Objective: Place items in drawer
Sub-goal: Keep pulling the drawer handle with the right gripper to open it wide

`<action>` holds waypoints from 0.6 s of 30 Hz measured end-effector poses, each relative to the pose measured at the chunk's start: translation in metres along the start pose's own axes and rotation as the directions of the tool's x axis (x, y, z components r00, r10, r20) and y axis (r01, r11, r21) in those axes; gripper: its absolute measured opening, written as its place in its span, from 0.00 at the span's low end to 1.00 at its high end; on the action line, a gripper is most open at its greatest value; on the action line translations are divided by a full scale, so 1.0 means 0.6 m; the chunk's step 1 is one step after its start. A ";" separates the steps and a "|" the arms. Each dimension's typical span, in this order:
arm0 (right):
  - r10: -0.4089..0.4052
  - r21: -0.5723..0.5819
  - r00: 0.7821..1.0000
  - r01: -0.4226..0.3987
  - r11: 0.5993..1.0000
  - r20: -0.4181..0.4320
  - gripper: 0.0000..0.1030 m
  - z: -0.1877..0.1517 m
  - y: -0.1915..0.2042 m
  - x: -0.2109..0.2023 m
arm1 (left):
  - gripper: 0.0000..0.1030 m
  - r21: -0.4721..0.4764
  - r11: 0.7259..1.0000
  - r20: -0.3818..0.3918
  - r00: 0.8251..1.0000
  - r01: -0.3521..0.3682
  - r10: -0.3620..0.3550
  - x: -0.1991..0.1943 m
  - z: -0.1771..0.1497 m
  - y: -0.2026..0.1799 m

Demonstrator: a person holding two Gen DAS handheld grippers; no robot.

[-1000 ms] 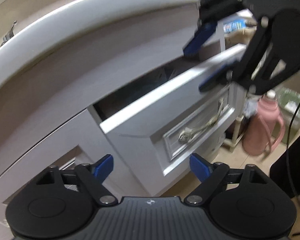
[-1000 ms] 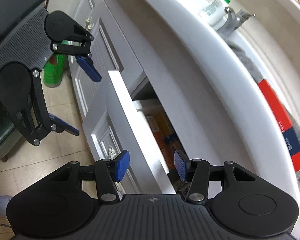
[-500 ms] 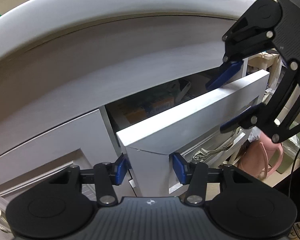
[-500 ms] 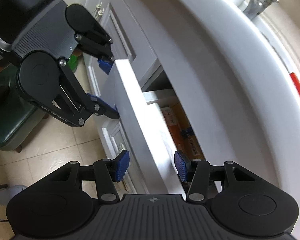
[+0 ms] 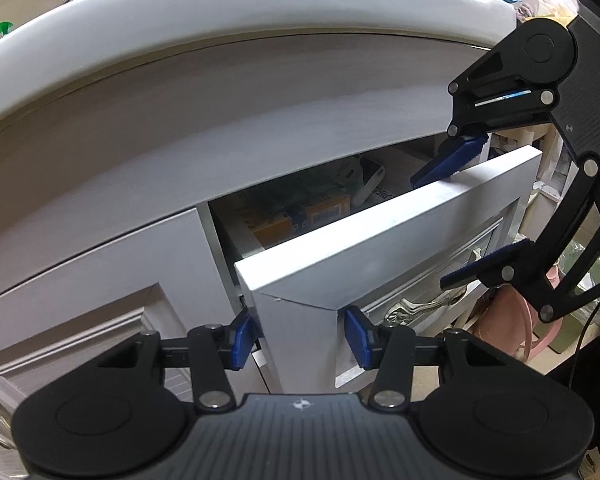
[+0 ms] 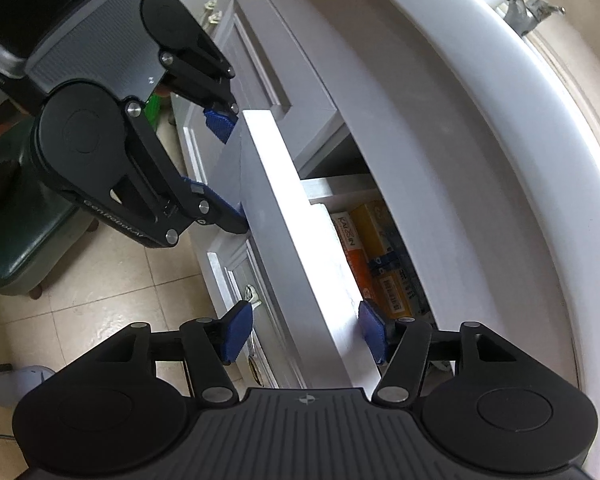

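Up front in the left wrist view, the left gripper (image 5: pixel 300 334) has its blue pads on either side of the near corner of the white wooden drawer front (image 5: pixel 388 240). The inner pad looks pressed to the panel's back, but the outer one shows a sliver of gap, so I can't tell if it's actually clamped or just straddling. The drawer is pulled partway out from under the curved white countertop (image 5: pixel 220 12), and inside sits an orange cardboard box (image 5: pixel 300 220) plus some white packaging I can't really make out. At the far end of the panel the right gripper (image 5: pixel 466 210) has its jaws spread wide, one pad above the top edge and one down by the ornate silver drawer handle (image 5: pixel 424 306). A pink thermos jug (image 5: pixel 508 328) stands on the floor behind it.

Over in the right wrist view, the right gripper (image 6: pixel 304 330) straddles the same drawer front (image 6: pixel 284 208), jaws released, both pads clear of the wood. Orange boxes (image 6: pixel 374 248) lie in the drawer. The left gripper (image 6: pixel 222 168) sits at the far corner of the panel, beside a dark green padded stool (image 6: pixel 16 240) on the beige tile floor (image 6: pixel 112 276).
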State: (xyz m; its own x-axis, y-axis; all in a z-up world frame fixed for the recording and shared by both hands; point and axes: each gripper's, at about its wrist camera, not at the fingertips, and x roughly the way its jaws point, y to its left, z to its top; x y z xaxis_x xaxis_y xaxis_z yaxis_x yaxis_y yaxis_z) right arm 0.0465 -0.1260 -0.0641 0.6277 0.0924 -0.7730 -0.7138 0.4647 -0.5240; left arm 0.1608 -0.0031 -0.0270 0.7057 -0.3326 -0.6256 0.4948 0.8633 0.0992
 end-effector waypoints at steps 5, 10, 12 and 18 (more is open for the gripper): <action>-0.014 0.005 1.000 0.014 1.000 0.008 0.52 -0.005 -0.003 0.000 | 0.55 0.001 1.000 -0.003 1.000 0.000 0.000 -0.009 -0.002 -0.007; -0.040 0.070 0.998 0.043 0.997 -0.045 0.50 -0.026 -0.037 0.013 | 0.55 -0.002 1.000 -0.006 1.000 -0.002 0.002 -0.011 0.003 -0.008; -0.038 0.076 0.998 0.042 0.996 -0.057 0.46 -0.037 -0.044 0.017 | 0.55 -0.004 1.000 -0.008 1.000 -0.003 0.003 -0.013 0.005 -0.011; -0.060 0.073 0.997 0.063 0.995 -0.048 0.46 -0.086 -0.019 0.009 | 0.57 0.005 1.000 -0.021 1.000 -0.023 0.023 -0.015 -0.005 -0.036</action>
State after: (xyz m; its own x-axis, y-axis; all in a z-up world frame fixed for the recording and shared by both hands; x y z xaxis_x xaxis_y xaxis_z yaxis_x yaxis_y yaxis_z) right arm 0.0415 -0.1764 -0.0807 0.6535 0.0221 -0.7566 -0.6481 0.5326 -0.5443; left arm 0.1422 -0.0176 -0.0258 0.7065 -0.3043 -0.6390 0.4807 0.8690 0.1176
